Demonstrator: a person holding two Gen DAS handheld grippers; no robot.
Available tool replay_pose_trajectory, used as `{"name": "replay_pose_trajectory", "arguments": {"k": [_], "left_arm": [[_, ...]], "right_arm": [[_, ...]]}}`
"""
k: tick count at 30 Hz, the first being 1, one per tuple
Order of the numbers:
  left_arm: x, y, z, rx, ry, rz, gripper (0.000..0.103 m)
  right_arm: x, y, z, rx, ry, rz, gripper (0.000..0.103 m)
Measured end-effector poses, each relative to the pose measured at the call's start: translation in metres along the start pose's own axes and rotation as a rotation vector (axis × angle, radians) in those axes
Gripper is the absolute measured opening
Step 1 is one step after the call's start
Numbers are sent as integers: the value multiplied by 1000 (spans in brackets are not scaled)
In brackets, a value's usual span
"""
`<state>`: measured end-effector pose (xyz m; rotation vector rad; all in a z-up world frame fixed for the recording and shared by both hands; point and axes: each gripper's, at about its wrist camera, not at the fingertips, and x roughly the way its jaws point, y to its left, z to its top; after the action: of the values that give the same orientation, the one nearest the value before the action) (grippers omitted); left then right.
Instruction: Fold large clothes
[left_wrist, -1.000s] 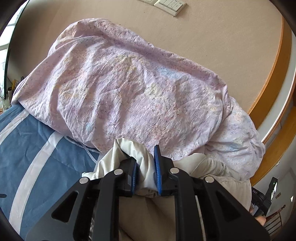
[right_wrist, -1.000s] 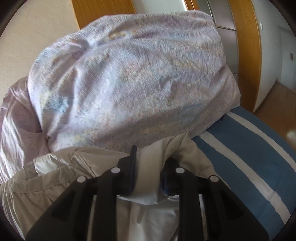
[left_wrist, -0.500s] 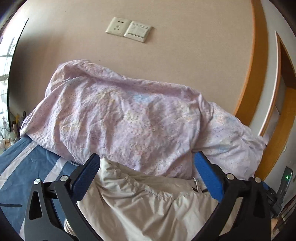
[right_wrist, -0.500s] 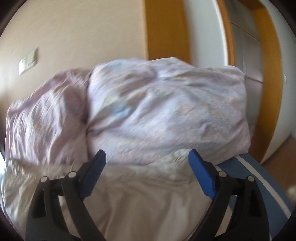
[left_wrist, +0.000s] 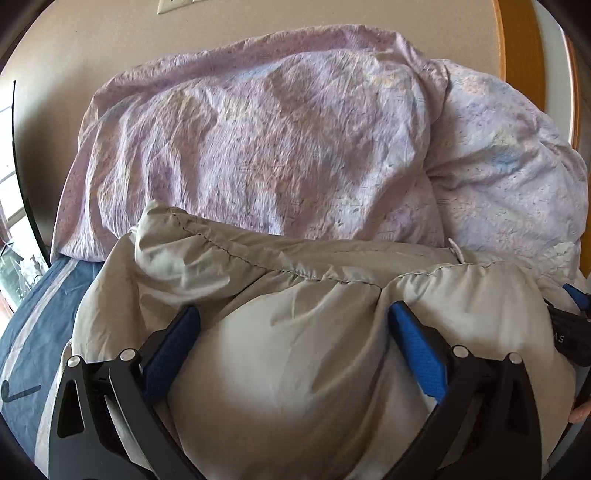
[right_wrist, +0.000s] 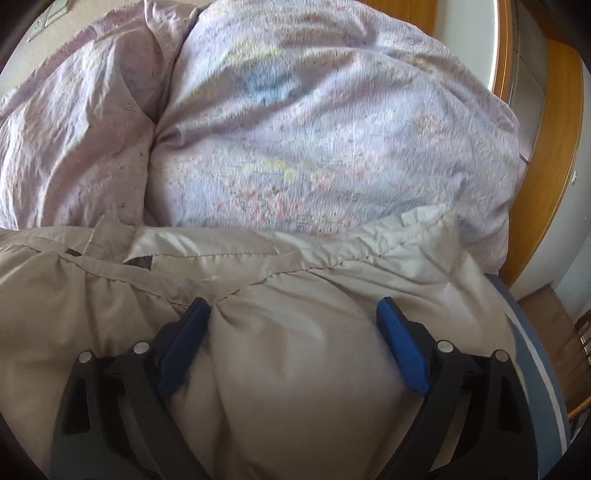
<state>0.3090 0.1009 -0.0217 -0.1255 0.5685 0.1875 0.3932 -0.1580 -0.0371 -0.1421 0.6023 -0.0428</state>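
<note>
A beige padded garment lies folded on the bed, its stitched hem edge against a crumpled lilac duvet. It also shows in the right wrist view. My left gripper is open, its blue pads spread wide and low over the garment's left part. My right gripper is open too, pads spread over the garment's right part. Part of the right gripper shows at the right edge of the left wrist view.
The lilac duvet is piled against the beige wall. The blue and white striped bed sheet shows at left and in the right wrist view at right. A wooden door frame stands past the bed.
Both grippers were shut on the garment's edge a second ago. They opened and let it go, rose briefly, and now sit lower and closer over the garment.
</note>
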Motion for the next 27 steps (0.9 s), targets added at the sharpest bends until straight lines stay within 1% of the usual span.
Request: {"name": "replay_pose_trajectory", "arguments": {"k": [4,7,11,18,27], "left_arm": [[13,2,-1,-14,25,6,102],[23,5,-2,-35,57,-8,102],[34,8,-5,-39,74,-5,102],[47,10,-10,-39,103,10,102],[64,18,-14,-46,154,4,102]], "right_arm": [[10,1,-3,15,18,-4,96],[21,0,-5,29,35,0,98],[31,-1,-7,38,49,2,101],[49,-5,-6,42,88,13,101],[69,-13,-3,44,149,32,101]]}}
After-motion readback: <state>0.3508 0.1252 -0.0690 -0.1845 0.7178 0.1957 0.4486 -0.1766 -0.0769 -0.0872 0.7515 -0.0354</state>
